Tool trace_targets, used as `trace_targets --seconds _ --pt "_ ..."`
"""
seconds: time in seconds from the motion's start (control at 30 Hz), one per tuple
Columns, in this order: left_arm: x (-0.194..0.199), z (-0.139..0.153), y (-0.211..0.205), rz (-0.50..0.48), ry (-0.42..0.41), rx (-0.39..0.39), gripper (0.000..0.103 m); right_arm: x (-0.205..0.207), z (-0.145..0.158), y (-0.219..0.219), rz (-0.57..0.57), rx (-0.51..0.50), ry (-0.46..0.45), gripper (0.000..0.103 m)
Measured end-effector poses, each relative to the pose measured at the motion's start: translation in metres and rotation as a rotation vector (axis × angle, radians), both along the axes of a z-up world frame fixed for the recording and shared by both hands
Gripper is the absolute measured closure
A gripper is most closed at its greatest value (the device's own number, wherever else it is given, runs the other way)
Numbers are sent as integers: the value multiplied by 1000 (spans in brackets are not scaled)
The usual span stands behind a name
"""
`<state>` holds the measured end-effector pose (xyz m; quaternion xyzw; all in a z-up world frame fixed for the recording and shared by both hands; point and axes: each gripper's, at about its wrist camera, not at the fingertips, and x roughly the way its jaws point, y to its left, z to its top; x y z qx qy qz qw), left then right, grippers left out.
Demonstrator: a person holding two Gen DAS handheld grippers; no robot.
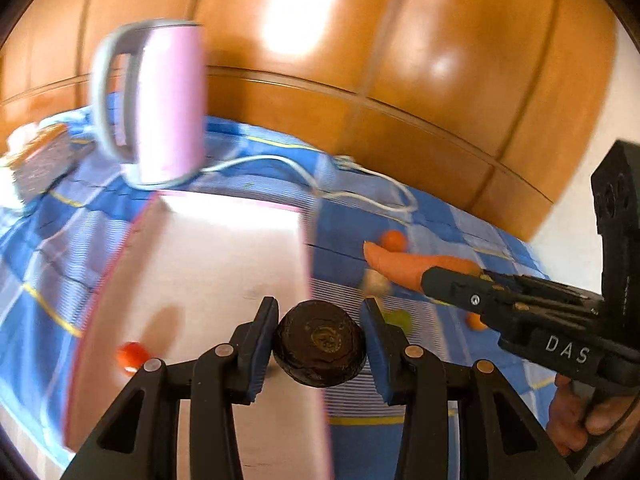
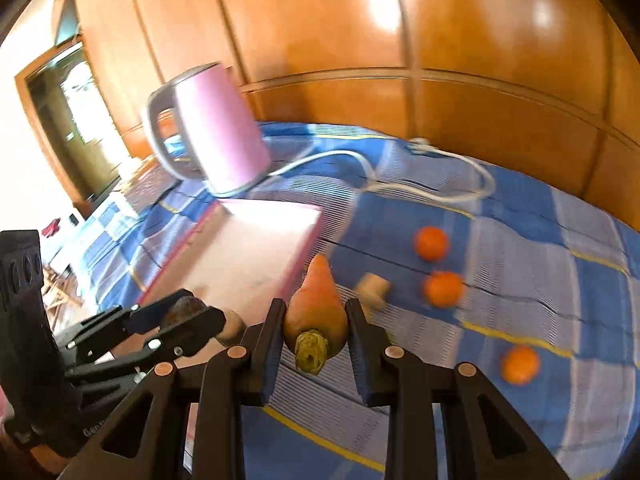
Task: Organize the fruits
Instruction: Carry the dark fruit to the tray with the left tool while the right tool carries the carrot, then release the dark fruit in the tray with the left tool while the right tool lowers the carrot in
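While one carrot [image 2: 316, 304] rises (gripped), three oranges [image 2: 431, 243] lie.

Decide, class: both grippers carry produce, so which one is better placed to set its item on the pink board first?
Probably left. The left gripper, holding the dark round fruit, hangs over the pink board. The right gripper, with its carrot, is beside the board above the blue cloth.

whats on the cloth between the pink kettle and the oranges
In the right wrist view, the kettle's white cord loops across the cloth between the pink kettle and the oranges.
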<state>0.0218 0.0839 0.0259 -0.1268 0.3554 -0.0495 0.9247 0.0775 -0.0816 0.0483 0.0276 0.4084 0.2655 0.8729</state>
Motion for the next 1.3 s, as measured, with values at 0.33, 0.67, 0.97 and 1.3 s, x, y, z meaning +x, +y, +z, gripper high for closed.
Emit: trace_targets --seconds 0.33,0.67,0.97,1.3 --pt "3 -29 61 183 89 40 60 30 -5 93 112 22 25 72" --pt "-13 -32 72 248 83 41 60 11 -20 103 133 -4 56 72" --pt "-20 -21 56 230 62 59 60 -14 -14 79 70 -77 -28 70" --pt "-22 -20 29 171 66 101 60 -21 -25 42 -39 -89 -37 70"
